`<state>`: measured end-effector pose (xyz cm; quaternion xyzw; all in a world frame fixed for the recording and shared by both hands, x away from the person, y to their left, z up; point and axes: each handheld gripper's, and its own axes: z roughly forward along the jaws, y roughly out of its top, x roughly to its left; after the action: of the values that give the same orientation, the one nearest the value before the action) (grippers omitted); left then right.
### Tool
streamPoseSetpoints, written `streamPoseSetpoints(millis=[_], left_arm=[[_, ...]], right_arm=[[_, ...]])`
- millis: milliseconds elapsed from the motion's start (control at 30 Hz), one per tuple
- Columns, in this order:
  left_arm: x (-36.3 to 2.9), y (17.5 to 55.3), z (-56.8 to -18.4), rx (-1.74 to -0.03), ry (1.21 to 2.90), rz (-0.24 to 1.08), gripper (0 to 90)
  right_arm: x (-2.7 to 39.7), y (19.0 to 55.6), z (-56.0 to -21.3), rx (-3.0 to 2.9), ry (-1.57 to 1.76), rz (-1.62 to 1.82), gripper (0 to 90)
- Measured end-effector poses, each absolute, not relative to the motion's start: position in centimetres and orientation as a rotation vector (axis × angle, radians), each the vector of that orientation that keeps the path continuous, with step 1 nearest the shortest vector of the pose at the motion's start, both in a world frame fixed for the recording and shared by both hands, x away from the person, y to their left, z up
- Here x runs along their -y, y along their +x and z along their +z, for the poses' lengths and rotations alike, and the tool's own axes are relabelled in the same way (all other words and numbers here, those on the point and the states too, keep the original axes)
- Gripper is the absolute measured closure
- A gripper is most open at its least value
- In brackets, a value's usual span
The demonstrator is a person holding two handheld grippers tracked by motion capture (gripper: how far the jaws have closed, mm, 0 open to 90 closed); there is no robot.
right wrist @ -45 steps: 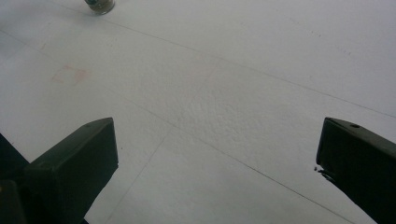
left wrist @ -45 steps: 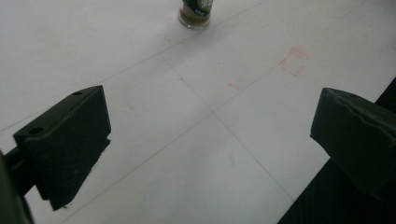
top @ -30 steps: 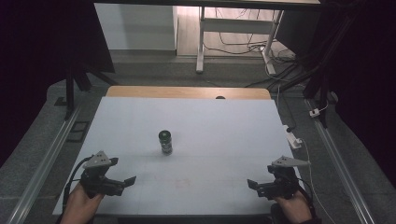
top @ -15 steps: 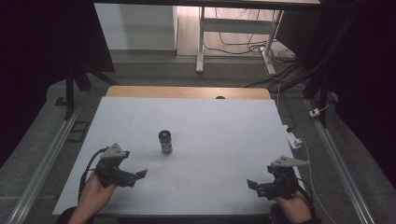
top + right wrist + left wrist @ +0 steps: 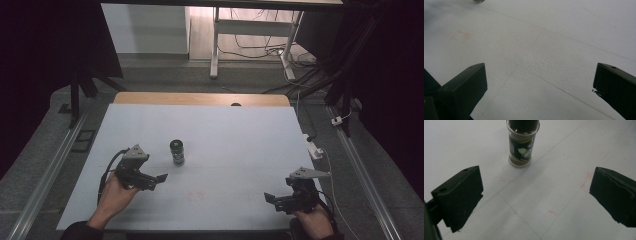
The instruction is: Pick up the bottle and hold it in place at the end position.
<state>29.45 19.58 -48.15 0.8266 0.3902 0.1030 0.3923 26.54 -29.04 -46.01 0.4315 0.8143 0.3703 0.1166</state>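
Jaws on both grippers are standing wide apart, nothing between them. Left gripper (image 5: 152, 178) is sitting near-left of the spice jar (image 5: 177, 152), close but not touching, jaws pointing at it. Versus a second ago it is further in from the near-left edge and much closer to the jar; the right gripper (image 5: 274, 199) is sitting at the same spot near the right corner. Jar is standing upright, mid-table, slightly left of centre. Its label is showing a green leaf graphic; the text is too blurred to read, possibly a brand logo at the right edge. White table (image 5: 240, 135) is carrying faint red marks and thin lines. Dark room, cables on the floor at the far side.
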Motion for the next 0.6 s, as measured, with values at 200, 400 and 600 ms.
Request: streamPoseSetpoints(millis=[200,400,600], left_arm=[[-19.0,31.1,-48.5,-0.983,2.106,0.263,0.2],[-18.3,32.6,-49.0,-0.963,2.116,0.241,0.0],[-17.3,34.0,-49.4,-0.955,2.131,0.247,0.0]], right_arm=[[29.0,26.6,-46.0,-2.388,1.262,1.082,0.0],[29.0,26.6,-46.0,-2.391,1.259,1.079,0.0],[29.0,26.6,-46.1,-2.394,1.259,1.078,0.0]])
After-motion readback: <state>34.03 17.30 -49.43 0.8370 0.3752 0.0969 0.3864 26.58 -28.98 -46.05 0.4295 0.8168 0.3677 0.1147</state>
